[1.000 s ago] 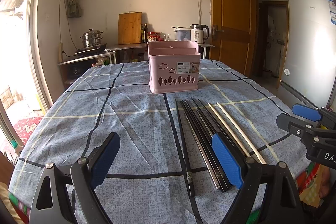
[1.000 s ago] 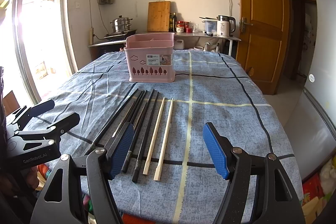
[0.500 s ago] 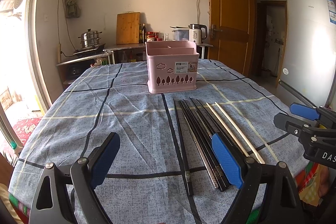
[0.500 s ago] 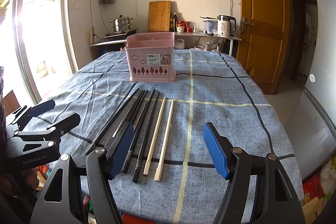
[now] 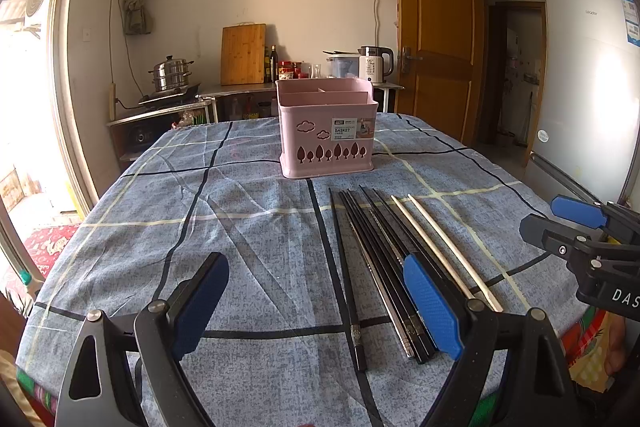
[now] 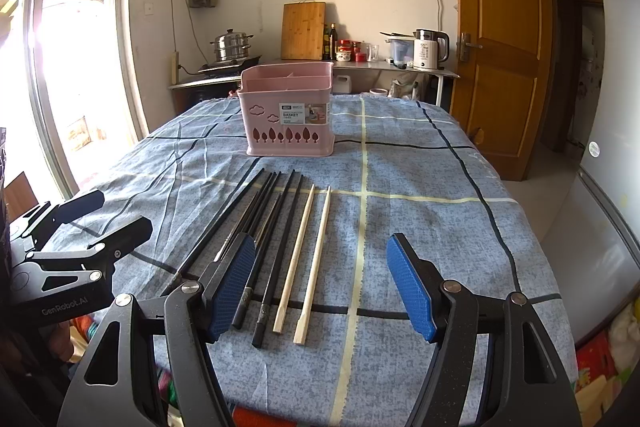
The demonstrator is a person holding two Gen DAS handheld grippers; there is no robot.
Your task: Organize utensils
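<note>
My left gripper (image 5: 316,307) and right gripper (image 6: 324,287) are spread apart, empty, above the chopsticks (image 6: 280,227); basket (image 6: 288,115) beyond them.

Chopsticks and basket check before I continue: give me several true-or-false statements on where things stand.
1. The pink basket stands upright on the tablecloth. True.
2. The two pale wooden chopsticks are inside the basket. False: they lie on the cloth.
3. The right hand-held gripper is open and empty. True.
4. The left hand-held gripper grips a black chopstick. False: it is open, holding nothing.
</note>
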